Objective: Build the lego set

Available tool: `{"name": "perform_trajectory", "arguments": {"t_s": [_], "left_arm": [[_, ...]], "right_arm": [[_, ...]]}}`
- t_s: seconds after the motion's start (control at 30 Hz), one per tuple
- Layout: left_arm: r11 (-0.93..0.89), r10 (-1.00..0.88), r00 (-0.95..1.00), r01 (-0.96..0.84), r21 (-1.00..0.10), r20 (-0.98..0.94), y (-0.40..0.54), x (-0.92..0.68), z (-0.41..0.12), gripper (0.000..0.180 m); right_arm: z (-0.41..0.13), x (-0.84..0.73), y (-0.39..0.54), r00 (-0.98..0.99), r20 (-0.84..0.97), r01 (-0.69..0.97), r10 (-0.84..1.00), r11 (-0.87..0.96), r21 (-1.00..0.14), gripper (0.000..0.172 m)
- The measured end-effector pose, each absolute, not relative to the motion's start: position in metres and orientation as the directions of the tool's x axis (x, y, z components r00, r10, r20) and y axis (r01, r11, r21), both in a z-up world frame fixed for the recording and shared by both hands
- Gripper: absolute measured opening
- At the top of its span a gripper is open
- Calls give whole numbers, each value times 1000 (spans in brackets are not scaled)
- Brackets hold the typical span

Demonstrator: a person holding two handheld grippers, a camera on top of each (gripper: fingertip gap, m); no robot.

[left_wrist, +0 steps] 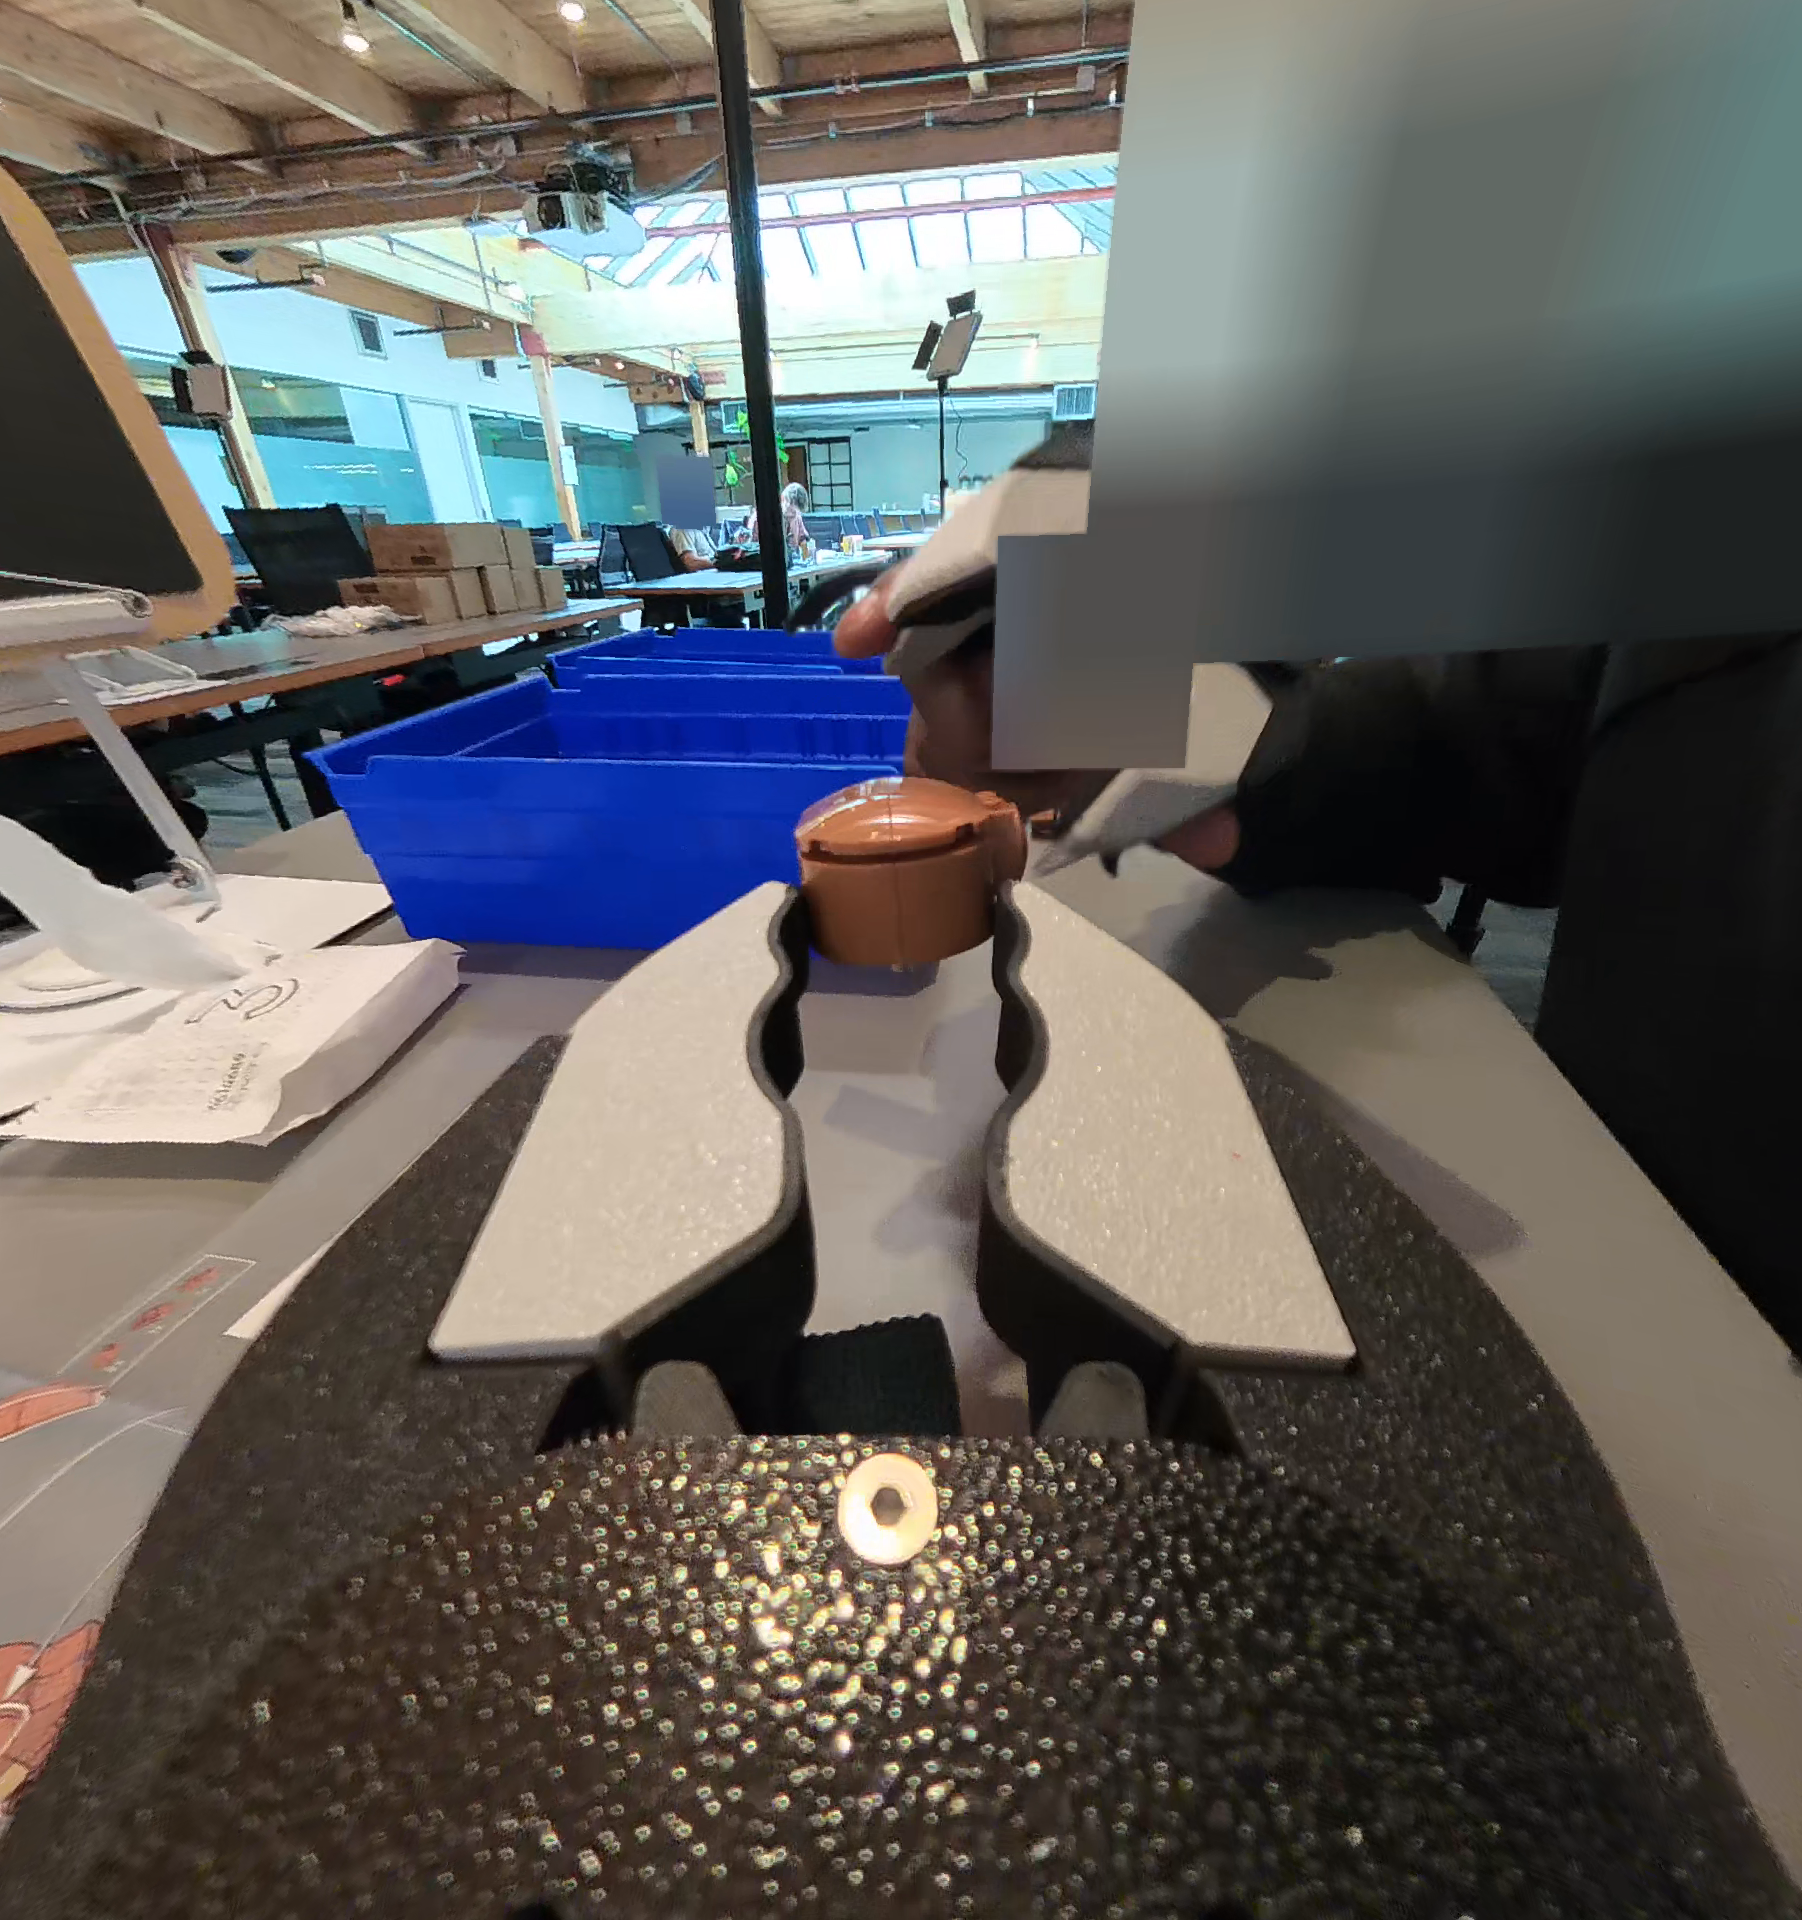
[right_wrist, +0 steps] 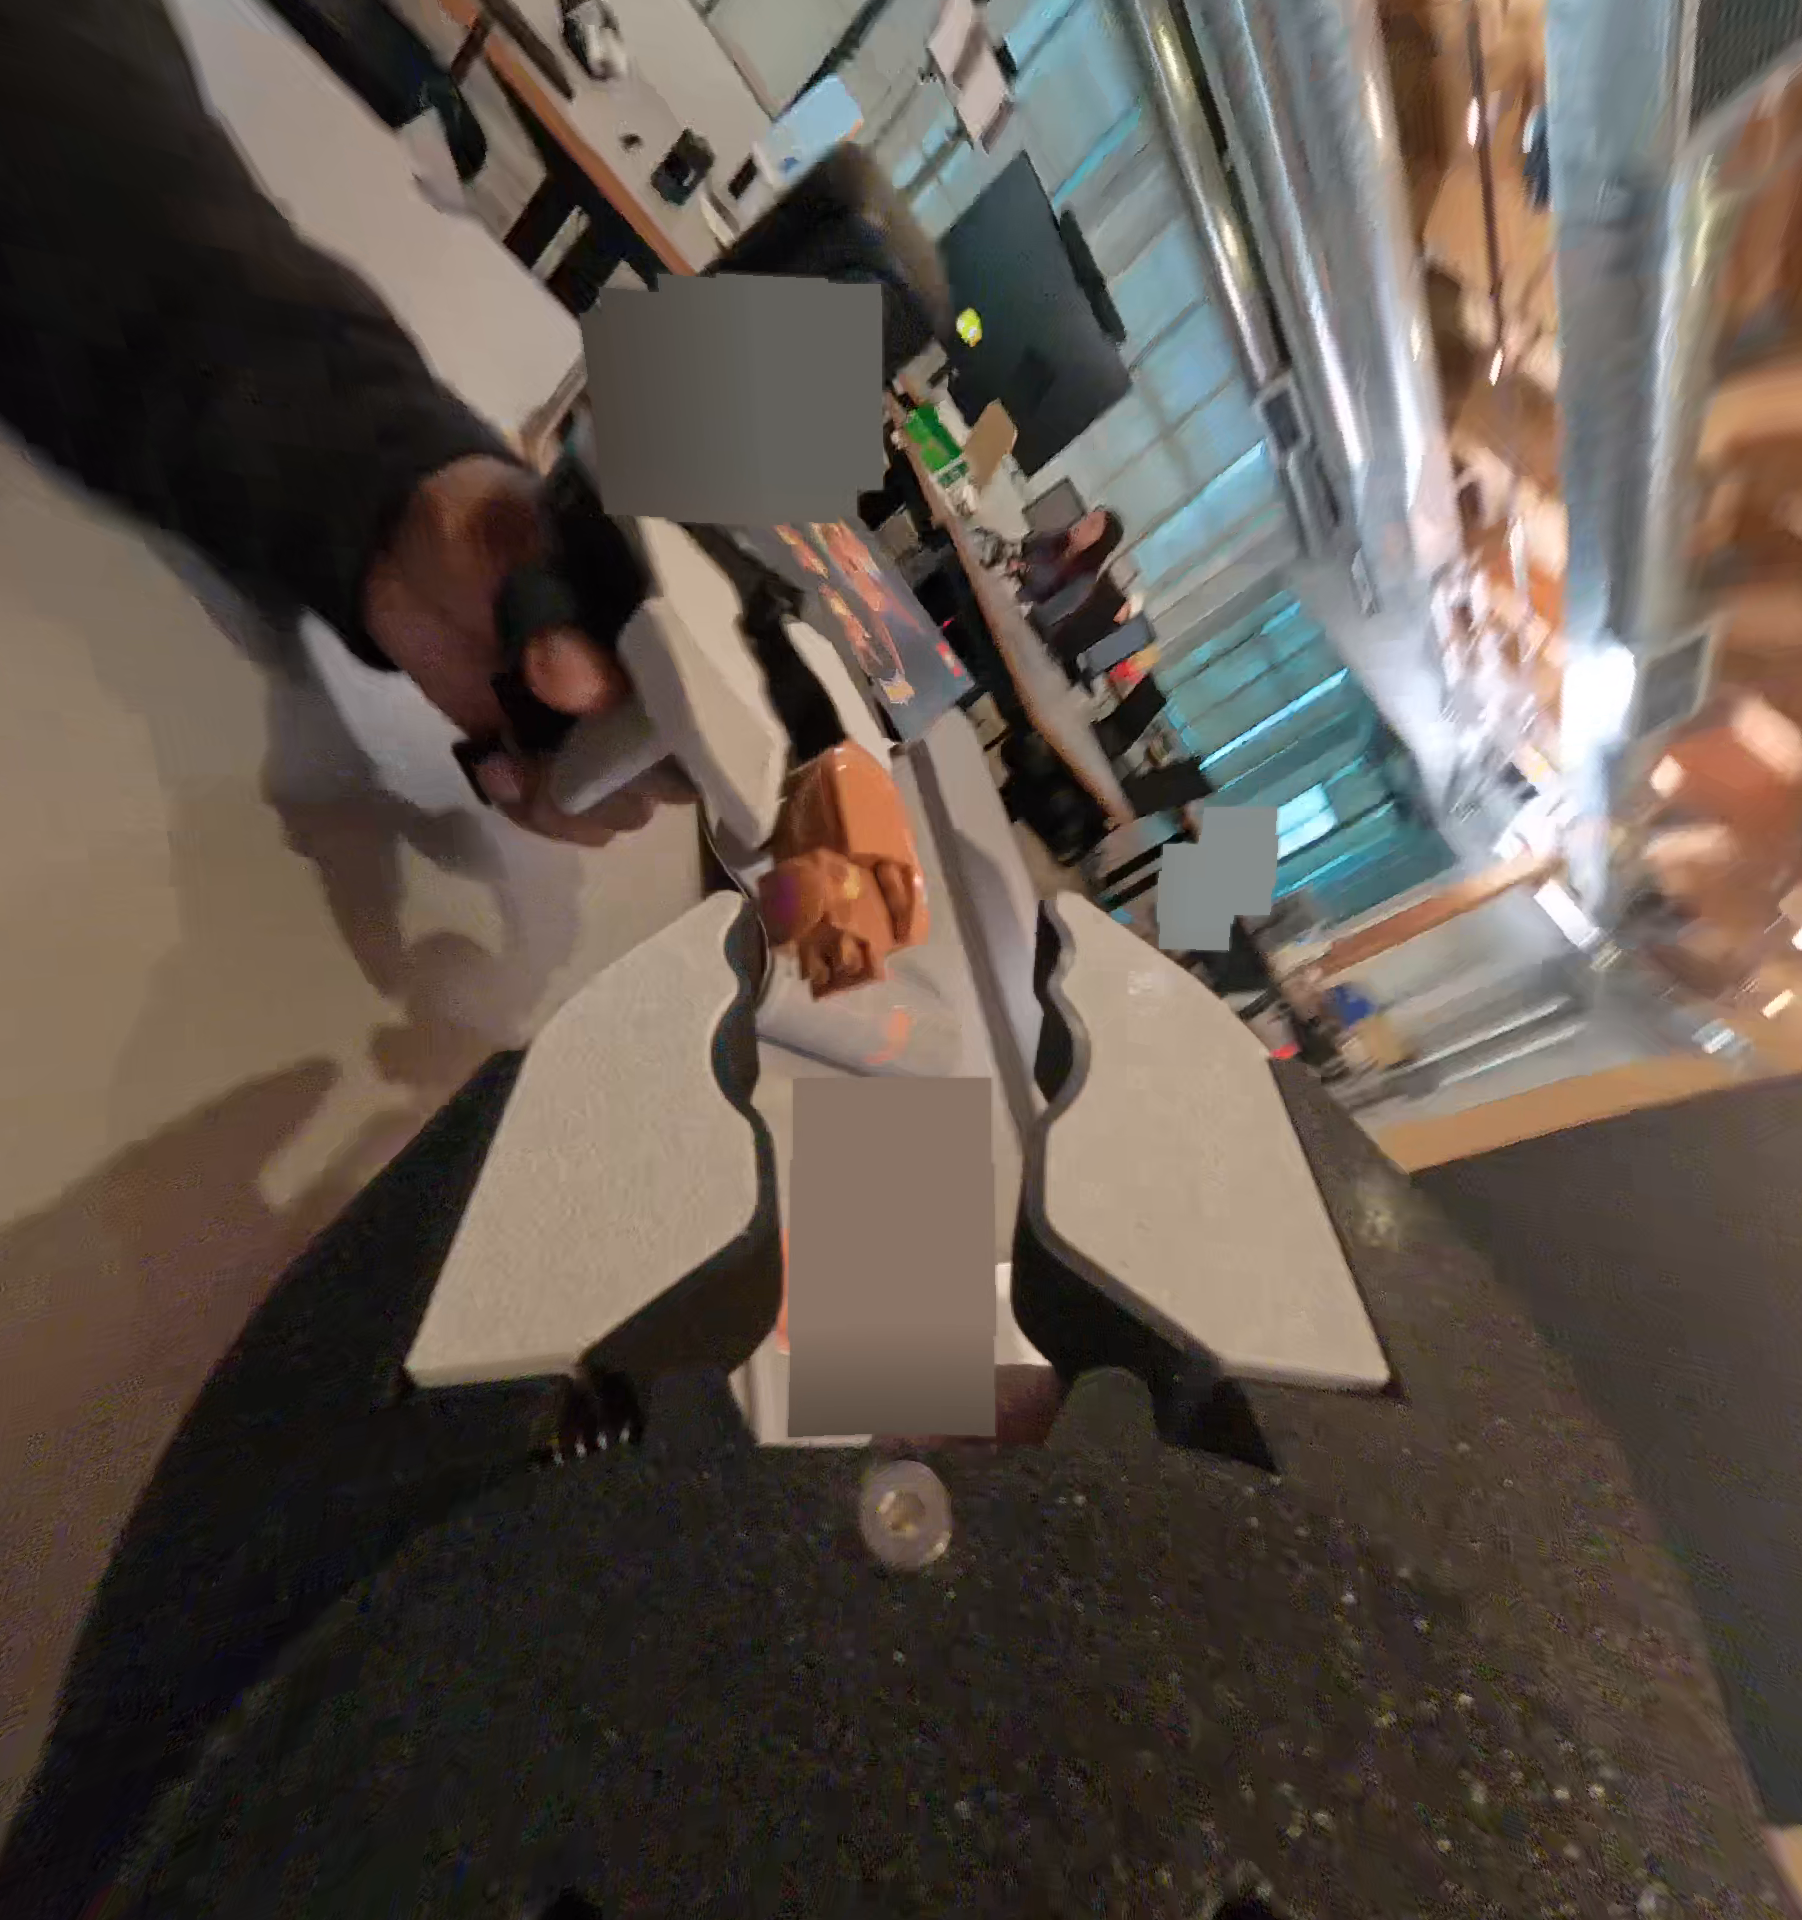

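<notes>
My left gripper [left_wrist: 899,904] is shut on a brown round brick-built piece [left_wrist: 902,878] and holds it just above the grey table [left_wrist: 1323,1049]; both pads press its sides. My right gripper [right_wrist: 897,920] is open, and the same brown piece [right_wrist: 855,842] sits just ahead of its left fingertip, with the pads not pressing it. In the right wrist view a hand holds the left gripper, whose fingers [right_wrist: 715,717] clamp the piece. In the left wrist view the right gripper's fingers [left_wrist: 1136,816] are spread just right of the piece.
Blue plastic bins [left_wrist: 606,821] stand behind the piece. White paper bags [left_wrist: 232,1049] and a raised stand [left_wrist: 45,416] are at the left. A sheet with orange pictures [left_wrist: 24,1413] lies at the near left. A person's dark sleeve [left_wrist: 1499,769] is at the right. The grippers' ends are close to 4 centimeters from one another.
</notes>
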State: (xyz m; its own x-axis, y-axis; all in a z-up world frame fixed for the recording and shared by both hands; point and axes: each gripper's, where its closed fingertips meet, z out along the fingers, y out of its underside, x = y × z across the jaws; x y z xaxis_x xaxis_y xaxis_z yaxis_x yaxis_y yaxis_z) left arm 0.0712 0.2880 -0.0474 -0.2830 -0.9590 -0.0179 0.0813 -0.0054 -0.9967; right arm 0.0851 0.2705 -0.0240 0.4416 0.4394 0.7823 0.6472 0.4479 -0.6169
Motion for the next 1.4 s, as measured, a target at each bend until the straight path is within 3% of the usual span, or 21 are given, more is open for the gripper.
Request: {"name": "perform_trajectory", "arguments": {"t_s": [0.13, 0.27, 0.7, 1.4], "left_arm": [[-36, -955, -297, 83, -996, 10, 288, 70, -45, 34], [-68, -947, -321, 100, -993, 32, 284, 69, -40, 33], [-104, -891, -451, 91, -990, 52, 260, 67, -40, 33], [-168, -788, -610, 82, -982, 84, 226, 61, -38, 33]], "right_arm": [[-37, 84, 275, 305, 907, 749, 289, 516, -416, 59], [-43, 79, 282, 263, 936, 780, 235, 519, -349, 69], [-38, 61, 273, 248, 942, 695, 225, 636, -335, 77], [-38, 35, 258, 238, 954, 625, 183, 723, -295, 72]]}}
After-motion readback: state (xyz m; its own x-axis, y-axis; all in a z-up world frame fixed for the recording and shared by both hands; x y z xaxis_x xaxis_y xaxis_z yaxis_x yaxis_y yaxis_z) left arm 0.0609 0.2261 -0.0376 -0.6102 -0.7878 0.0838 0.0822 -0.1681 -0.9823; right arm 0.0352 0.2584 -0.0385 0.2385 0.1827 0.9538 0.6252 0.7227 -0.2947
